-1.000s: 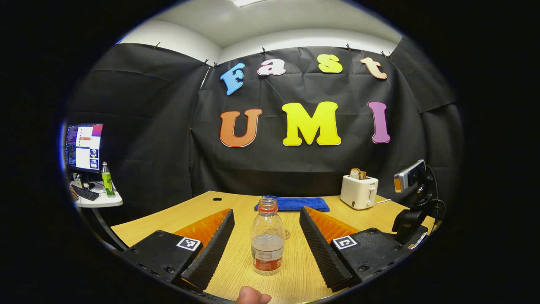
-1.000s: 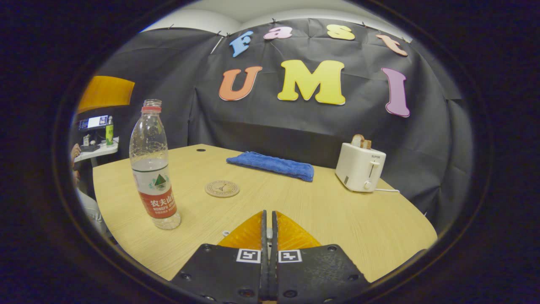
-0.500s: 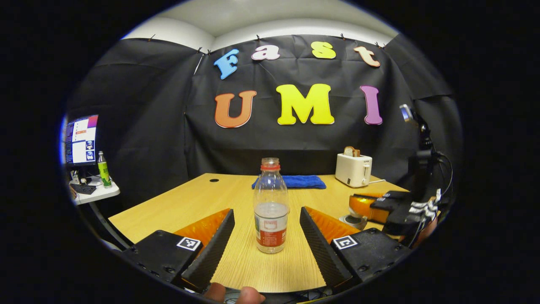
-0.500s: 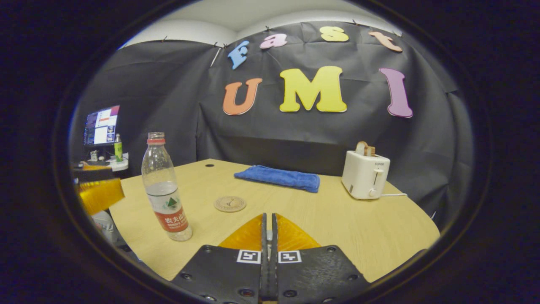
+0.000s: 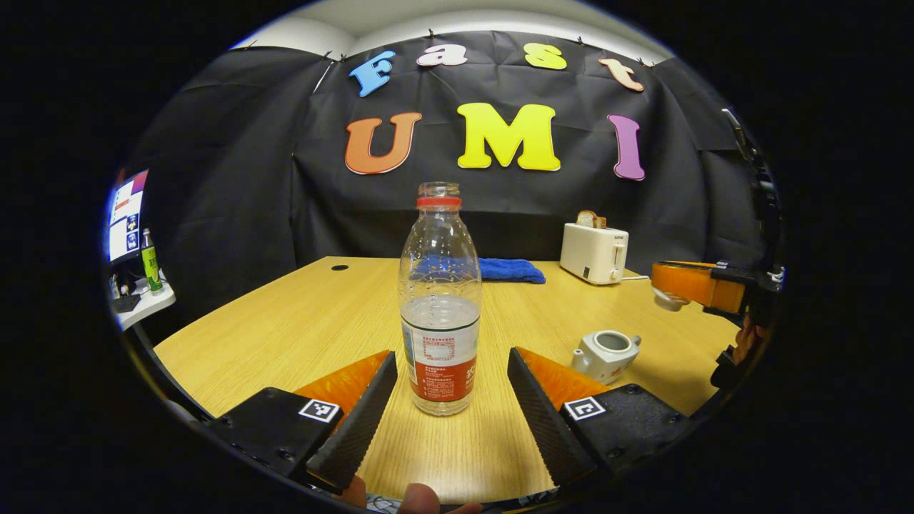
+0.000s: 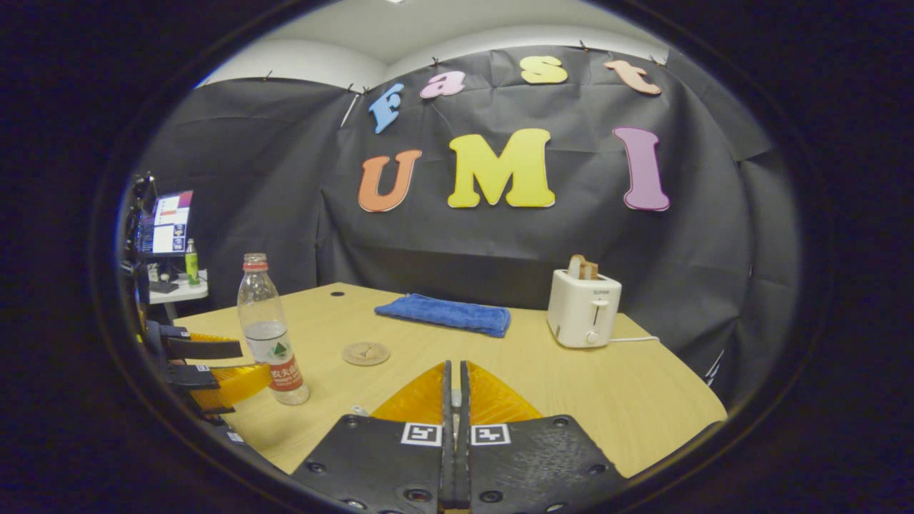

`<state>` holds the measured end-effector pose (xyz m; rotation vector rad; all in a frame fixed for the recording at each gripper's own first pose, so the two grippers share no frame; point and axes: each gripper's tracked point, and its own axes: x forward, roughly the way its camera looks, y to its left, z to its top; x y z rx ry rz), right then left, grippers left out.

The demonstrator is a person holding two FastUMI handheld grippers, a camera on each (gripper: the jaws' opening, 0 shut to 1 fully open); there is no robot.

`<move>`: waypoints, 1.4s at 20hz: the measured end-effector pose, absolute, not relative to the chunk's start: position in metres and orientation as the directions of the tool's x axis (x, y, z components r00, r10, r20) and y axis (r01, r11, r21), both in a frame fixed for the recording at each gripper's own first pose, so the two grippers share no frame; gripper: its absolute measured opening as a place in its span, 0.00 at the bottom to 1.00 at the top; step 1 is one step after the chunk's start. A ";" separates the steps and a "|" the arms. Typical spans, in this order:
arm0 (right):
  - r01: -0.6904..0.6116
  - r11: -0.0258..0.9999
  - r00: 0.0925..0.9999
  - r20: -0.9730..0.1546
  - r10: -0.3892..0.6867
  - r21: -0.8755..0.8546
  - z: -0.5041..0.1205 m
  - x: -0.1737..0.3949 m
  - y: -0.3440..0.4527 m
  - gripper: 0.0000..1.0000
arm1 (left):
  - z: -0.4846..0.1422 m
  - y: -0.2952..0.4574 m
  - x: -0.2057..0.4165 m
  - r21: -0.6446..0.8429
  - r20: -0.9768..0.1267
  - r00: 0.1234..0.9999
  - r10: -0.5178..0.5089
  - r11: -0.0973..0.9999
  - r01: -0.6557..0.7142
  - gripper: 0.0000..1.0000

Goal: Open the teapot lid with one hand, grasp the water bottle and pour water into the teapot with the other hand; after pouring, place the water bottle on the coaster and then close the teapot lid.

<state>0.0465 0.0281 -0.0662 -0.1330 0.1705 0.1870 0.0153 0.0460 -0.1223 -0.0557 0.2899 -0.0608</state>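
A clear water bottle (image 5: 439, 300) with a red label and no cap stands upright on the wooden table (image 5: 300, 321). My left gripper (image 5: 451, 360) is open, with a finger on each side of the bottle's base and a gap to both. A small white teapot (image 5: 605, 353) sits open-topped to the right. Above it my right gripper (image 5: 685, 285) hovers, shut on the white teapot lid (image 5: 670, 300). In the right gripper view the right gripper (image 6: 455, 378) is pressed shut, the bottle (image 6: 271, 335) stands at the left beside the left gripper (image 6: 235, 363), and a round coaster (image 6: 365, 353) lies beyond it.
A folded blue towel (image 5: 510, 270) and a white toaster (image 5: 594, 251) with toast stand at the table's far side. A side shelf with a monitor (image 5: 127, 214) and a green bottle (image 5: 149, 260) is off the left edge.
My left gripper dropped and moved forward until the bottle stood between its open fingers. My right gripper rose and drew back with the lid, leaving the teapot open.
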 end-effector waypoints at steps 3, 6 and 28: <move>-0.168 0.979 0.973 -0.177 0.145 -0.120 -0.064 0.044 0.013 0.02 | -0.129 0.049 0.026 -0.062 -0.301 0.952 -0.053 0.997 0.036 0.98; -0.157 0.982 0.974 -0.180 0.136 -0.106 -0.066 0.042 0.004 0.00 | -0.126 0.050 0.032 -0.046 -0.286 0.957 -0.042 0.998 0.031 0.97; -0.122 0.989 0.975 -0.198 0.103 -0.086 -0.072 0.027 -0.060 0.00 | -0.042 0.069 0.076 0.943 -0.042 0.998 0.055 0.333 0.022 0.73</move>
